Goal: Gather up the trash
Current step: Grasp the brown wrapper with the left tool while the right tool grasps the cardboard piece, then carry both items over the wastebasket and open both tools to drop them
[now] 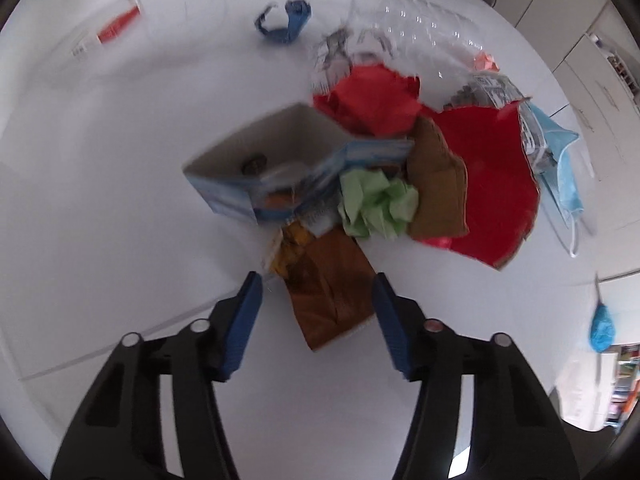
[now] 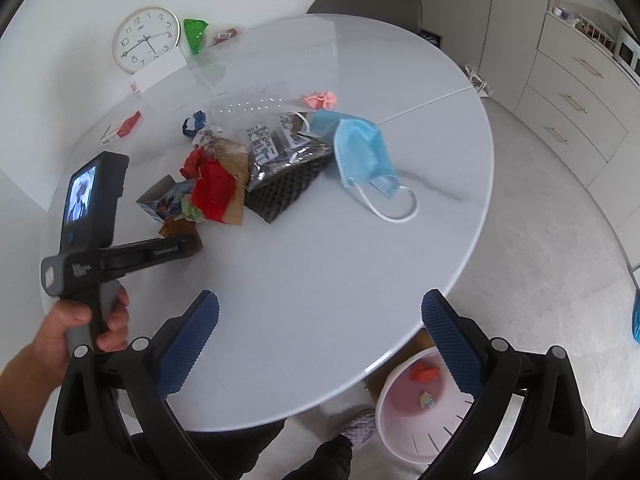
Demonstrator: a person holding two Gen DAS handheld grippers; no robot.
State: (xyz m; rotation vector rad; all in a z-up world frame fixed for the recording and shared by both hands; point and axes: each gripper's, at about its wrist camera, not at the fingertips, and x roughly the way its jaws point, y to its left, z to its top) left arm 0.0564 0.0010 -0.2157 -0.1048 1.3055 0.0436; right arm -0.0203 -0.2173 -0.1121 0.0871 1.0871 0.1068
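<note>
A pile of trash lies on the round white table (image 2: 320,248): a small open box (image 1: 256,160), green crumpled paper (image 1: 376,204), red paper (image 1: 492,184), a blue face mask (image 2: 360,152) and black foam (image 2: 284,194). My left gripper (image 1: 318,312) points down at the pile's near end. A brown paper scrap (image 1: 328,292) lies between its blue pads, and the left pad stands clear of it. My right gripper (image 2: 320,298) hangs wide open over the table's near edge with nothing in it.
A pink bin (image 2: 394,436) with a few scraps stands on the floor under the table edge. At the far side are a wall clock (image 2: 146,38), a green wrapper (image 2: 195,34), a red-white box (image 2: 124,126), blue crumpled paper (image 2: 194,122), pink paper (image 2: 320,99) and a chair (image 2: 368,4).
</note>
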